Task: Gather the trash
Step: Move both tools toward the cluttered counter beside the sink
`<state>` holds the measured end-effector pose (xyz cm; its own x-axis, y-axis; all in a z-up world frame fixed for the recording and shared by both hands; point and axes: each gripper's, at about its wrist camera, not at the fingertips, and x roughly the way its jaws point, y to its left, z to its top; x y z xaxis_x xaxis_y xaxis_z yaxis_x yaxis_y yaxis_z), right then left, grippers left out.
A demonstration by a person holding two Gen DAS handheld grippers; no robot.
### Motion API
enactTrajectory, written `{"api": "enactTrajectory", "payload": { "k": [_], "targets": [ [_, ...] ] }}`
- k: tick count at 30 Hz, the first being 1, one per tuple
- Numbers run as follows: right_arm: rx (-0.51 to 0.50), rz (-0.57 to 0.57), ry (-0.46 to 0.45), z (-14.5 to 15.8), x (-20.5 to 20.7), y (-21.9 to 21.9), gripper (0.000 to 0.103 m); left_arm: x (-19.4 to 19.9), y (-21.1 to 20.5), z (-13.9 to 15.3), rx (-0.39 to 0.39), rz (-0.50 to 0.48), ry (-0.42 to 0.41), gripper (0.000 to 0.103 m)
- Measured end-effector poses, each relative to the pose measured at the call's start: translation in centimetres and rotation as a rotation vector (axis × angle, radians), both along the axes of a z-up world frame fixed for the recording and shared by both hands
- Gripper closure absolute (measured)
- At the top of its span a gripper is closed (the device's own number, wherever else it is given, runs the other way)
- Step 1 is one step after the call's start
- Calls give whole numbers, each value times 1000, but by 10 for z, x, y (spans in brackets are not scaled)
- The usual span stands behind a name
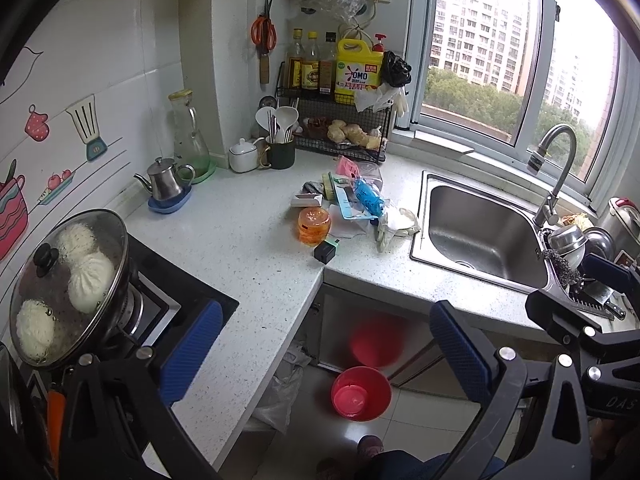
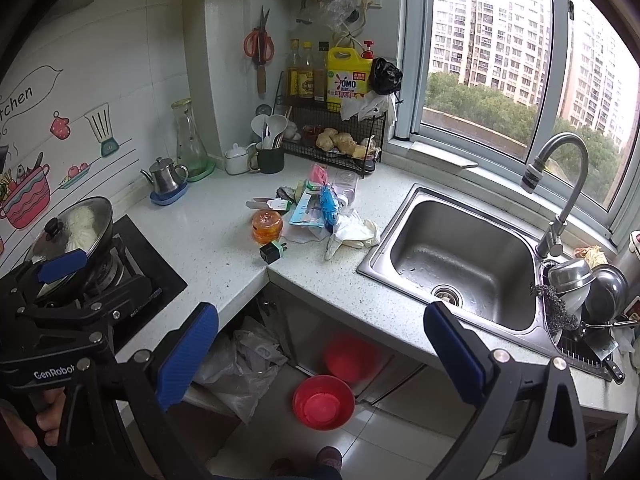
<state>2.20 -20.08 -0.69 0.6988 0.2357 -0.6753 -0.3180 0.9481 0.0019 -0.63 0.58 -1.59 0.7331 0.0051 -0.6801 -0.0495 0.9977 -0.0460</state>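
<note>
Start of collection: left gripper (image 1: 326, 346) and right gripper (image 2: 320, 350) both spread wide, empty, well short of litter pile (image 1: 352, 204). Next: reach, pinch one piece.

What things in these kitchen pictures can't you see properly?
- Trash pile beside the sink, both views: wrappers overlap, so the lower pieces are hidden.
- Plastic bag under the counter, both views: the counter edge hides its top and contents.
- Steamed buns, left wrist view: fogged glass lid blurs them.
- Dish rack, both views: cut off by the right edge.
</note>
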Motion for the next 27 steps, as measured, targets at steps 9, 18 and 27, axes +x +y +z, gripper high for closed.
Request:
{"api": "enactTrajectory", "payload": {
  "k": [9,18,27],
  "targets": [
    [32,12,-27,1,1,-3,1,4,-6,-3,6,-19,4,0],
    [-8,42,-34,-1,18,-6,1,17,-13,-1,14,-15,-13,0],
    [-7,102,-20,-1,53,-14,1,60,-31,-3,50,19,2,0]
  ]
}}
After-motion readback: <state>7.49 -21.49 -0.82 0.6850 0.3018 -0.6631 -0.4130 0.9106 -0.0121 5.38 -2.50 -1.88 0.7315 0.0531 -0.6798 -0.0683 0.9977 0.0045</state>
